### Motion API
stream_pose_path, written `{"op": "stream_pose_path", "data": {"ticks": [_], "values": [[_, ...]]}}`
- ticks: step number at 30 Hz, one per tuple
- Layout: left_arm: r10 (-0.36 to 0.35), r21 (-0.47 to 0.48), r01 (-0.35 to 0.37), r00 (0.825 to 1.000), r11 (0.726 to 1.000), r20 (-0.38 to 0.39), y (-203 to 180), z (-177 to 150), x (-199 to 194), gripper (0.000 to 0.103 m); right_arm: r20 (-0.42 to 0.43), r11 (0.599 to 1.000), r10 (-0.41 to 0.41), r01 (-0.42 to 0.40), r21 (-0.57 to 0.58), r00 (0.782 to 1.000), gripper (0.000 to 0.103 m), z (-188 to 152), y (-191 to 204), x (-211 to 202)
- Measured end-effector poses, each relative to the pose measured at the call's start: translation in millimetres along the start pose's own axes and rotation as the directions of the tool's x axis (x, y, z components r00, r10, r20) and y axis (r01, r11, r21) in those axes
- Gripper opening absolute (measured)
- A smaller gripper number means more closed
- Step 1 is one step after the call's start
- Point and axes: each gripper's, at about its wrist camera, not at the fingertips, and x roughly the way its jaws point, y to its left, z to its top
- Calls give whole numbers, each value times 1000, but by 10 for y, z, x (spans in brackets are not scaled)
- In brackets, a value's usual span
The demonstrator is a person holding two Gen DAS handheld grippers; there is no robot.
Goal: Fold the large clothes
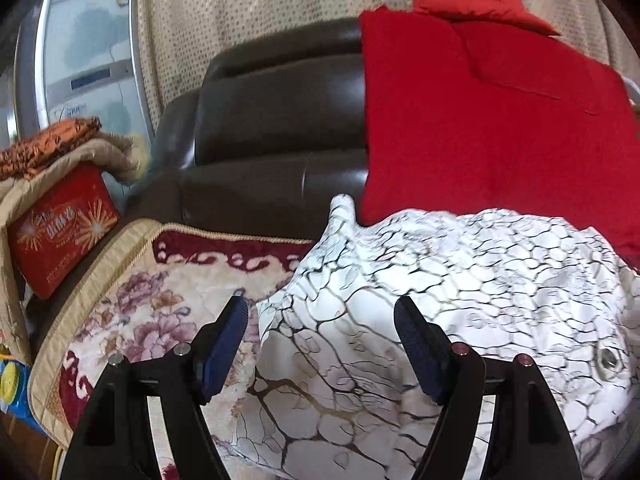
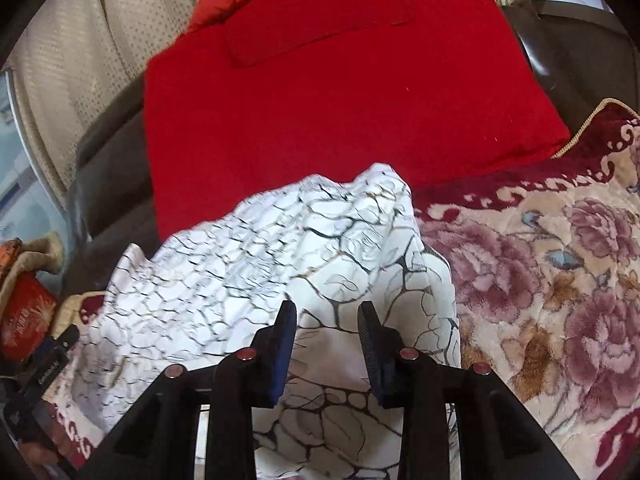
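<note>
Left gripper (image 1: 320,304) has its jaws spread wide, nothing pinched, sitting just over the near-left part of the white garment with the black and gold crackle print (image 1: 440,288). Right gripper (image 2: 327,308) is parted too, gap a bit narrower, and nothing is caught between the blue pads (image 2: 282,356) as far as I can see; it's over the near-right part of the same garment (image 2: 280,248). The garment is bunched up in a rumpled heap on the floral blanket (image 2: 540,260), that cream and maroon one with pink roses, spread over the seat of a dark leather sofa (image 1: 280,120). A metal snap or eyelet shows on the cloth at the right in the left camera. Right behind the heap, touching its far edge, is a big red cushion (image 2: 340,92) leaning on the sofa back. Off to the left there's a red box (image 1: 60,236) under some folded beige and orange bedding (image 1: 52,148).
</note>
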Motion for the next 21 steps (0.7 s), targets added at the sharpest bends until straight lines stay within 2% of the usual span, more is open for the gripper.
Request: {"op": "stream_pose_path", "data": {"ticks": [6,10,14,16,17,18,21], "values": [[-27,34,26,999,999,31,-164,-27,-172,78,-14,999,8,-7,41,1000,36,-12,-80,-42],[-46,54,43,997,998,59,-283,-20,-298,78,47,1000,3,-4,22,999,36,7,-92,-207],[-75,46,73,995,996,62,-363,-21,-425,78,51,999,24,-25,20,998,36,-9,-67,-326],[-80,46,77,995,996,68,-390,-25,-488,78,42,999,29,-30,14,999,41,-38,-38,-351],[-82,46,79,994,996,72,-395,-28,-514,78,44,999,30,-31,15,999,55,-57,-26,-373],[-84,44,80,994,996,75,-405,-33,-543,78,53,999,36,-37,21,998,61,-75,-18,-408],[-95,43,92,993,995,75,-424,-77,-626,79,72,998,57,-60,32,996,61,-128,7,-503]]}}
